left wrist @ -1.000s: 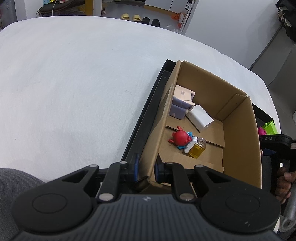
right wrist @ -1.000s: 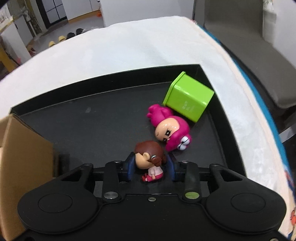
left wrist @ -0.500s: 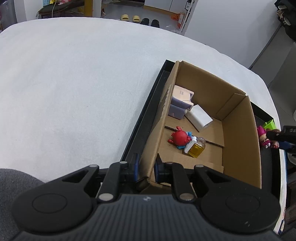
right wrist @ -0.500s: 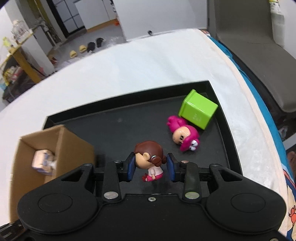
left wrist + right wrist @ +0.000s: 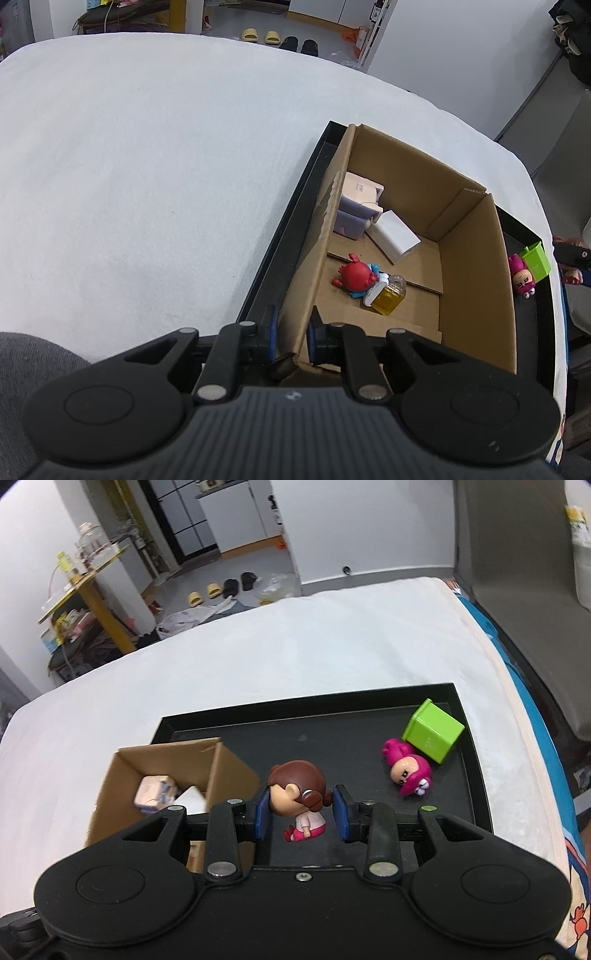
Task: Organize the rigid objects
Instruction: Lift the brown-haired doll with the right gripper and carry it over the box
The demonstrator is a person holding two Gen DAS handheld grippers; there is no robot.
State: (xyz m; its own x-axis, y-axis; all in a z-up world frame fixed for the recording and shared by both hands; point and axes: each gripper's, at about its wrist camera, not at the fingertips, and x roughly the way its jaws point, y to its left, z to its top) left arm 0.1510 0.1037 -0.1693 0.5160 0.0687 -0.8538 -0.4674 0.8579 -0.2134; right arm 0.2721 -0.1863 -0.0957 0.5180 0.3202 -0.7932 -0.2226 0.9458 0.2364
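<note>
Cardboard box (image 5: pixel 476 266) on a tray (image 5: pixel 332 734), toys beside it.
The box sits at the tray's left end; right of it lie a figurine (image 5: pixel 408 771) and a cube (image 5: pixel 432 733), touching.

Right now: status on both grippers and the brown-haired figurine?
Left gripper shut on cardboard box wall. Right gripper shut on brown-haired figurine, held above black tray. Nothing blocking the way to the box.

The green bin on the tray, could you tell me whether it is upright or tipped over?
Tipped over: the green bin lies on its side on the black tray, beside the pink doll.
</note>
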